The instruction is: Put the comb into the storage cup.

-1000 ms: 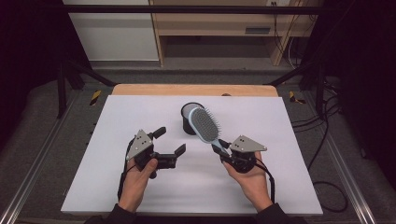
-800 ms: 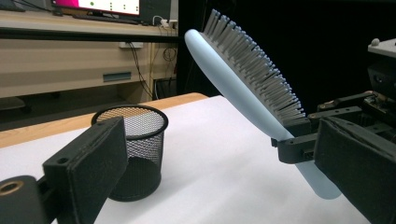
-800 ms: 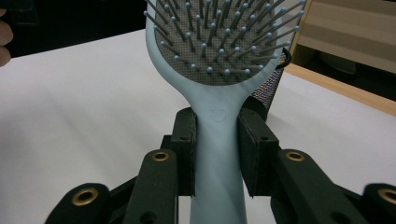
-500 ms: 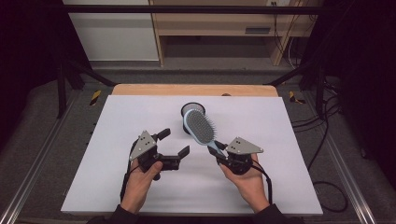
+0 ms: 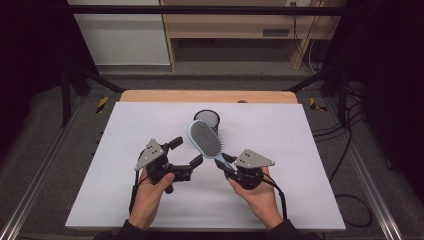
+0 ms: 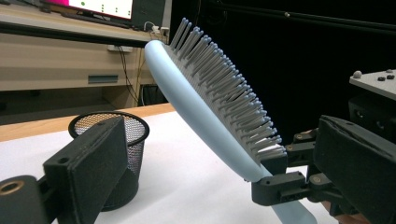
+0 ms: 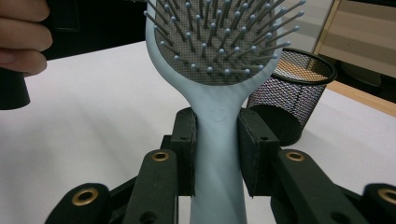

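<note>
The right gripper (image 5: 224, 163) pinches the pale blue hairbrush (image 5: 205, 140) by its handle, head raised just in front of the black mesh cup (image 5: 206, 119). The left gripper (image 5: 186, 153), jaws spread, sits just beside the brush.

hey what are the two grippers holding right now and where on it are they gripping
The right gripper is shut on the light blue plastic hairbrush, clamping its handle just below the bristled head. The left gripper is open and holds nothing.
</note>
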`<state>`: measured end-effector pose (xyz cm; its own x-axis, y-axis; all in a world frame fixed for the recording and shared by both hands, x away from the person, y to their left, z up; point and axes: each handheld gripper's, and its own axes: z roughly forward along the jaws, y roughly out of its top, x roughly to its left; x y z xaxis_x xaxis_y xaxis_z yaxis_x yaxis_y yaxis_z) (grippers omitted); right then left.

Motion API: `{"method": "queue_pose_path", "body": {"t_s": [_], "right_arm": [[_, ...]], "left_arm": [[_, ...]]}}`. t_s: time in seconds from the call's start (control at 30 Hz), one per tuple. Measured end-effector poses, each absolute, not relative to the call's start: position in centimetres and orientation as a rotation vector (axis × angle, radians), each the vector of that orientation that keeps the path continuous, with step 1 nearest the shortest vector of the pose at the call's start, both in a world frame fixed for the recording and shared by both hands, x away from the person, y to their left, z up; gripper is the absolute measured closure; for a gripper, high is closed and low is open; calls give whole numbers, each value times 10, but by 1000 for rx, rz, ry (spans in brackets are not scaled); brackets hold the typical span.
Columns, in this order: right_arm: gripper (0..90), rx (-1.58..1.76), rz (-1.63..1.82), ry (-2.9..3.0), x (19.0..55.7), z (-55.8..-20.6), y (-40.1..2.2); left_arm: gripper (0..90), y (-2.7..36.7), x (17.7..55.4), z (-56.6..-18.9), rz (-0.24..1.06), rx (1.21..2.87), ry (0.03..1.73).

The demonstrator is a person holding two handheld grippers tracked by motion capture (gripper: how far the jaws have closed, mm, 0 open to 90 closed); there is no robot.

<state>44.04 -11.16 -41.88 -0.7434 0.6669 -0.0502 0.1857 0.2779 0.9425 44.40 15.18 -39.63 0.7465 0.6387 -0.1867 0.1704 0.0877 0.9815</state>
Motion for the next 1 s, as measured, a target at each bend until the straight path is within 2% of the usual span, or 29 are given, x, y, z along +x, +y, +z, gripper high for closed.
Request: {"method": "queue_pose_path", "body": {"t_s": [0.53, 1.0], "right_arm": [[697, 705, 1469, 2132, 434, -421, -95], [697, 665, 1466, 2143, 429, -425, -78]], "left_arm": [[54, 152, 445, -397, 371, 1463, 728], [201, 154, 448, -399, 328, 1435, 795]]}}
